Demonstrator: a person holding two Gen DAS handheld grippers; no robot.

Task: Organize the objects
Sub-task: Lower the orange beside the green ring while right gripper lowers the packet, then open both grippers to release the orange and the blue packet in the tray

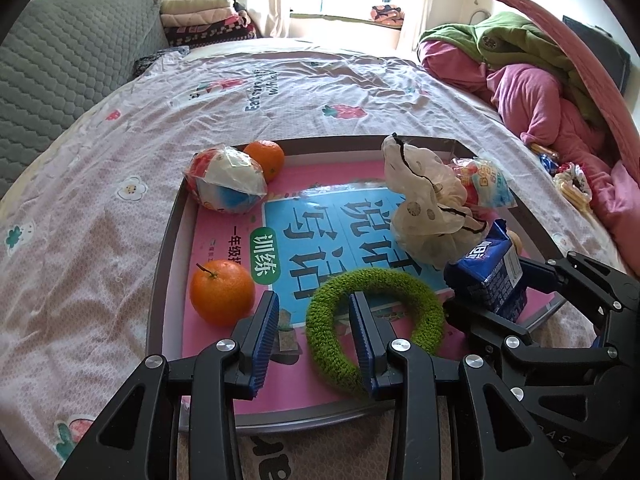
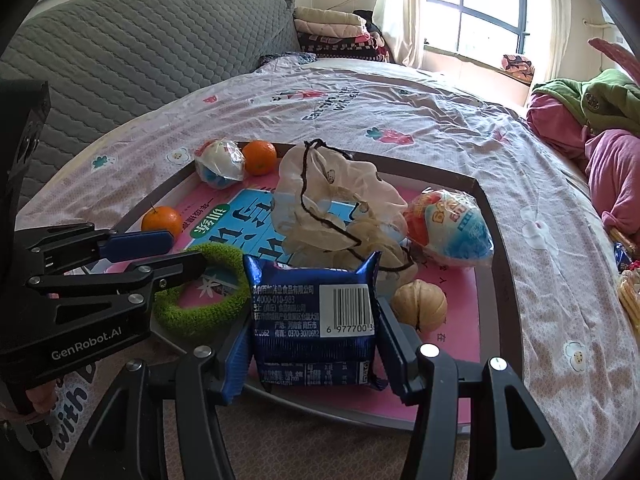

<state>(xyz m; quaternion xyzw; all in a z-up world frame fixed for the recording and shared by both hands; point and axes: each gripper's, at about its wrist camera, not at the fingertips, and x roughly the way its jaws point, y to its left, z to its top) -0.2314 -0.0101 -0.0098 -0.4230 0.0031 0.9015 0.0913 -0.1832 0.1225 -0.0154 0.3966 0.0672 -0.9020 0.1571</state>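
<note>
A grey tray [image 1: 160, 272] lined with a pink book lies on the bed. On it sit two oranges [image 1: 222, 292], two wrapped toy eggs [image 1: 224, 184], a sheer cream drawstring bag [image 1: 428, 208], a walnut [image 2: 419, 306] and a green fuzzy ring [image 1: 420, 300]. My left gripper [image 1: 313, 298] is open and straddles the ring's left rim, one finger inside the hole, with a gap at the outer pad. My right gripper [image 2: 314, 312] is shut on an upright blue snack packet [image 2: 316, 320] over the tray's near edge. From the left wrist, that packet [image 1: 486, 264] stands right of the ring.
A pale floral sheet [image 1: 120, 140] surrounds the tray. A grey quilted headboard [image 2: 140, 52] stands at the left, folded blankets [image 1: 204, 20] at the back. Pink and green clothes [image 1: 532, 92] and loose snack packs [image 1: 572, 184] lie at the right.
</note>
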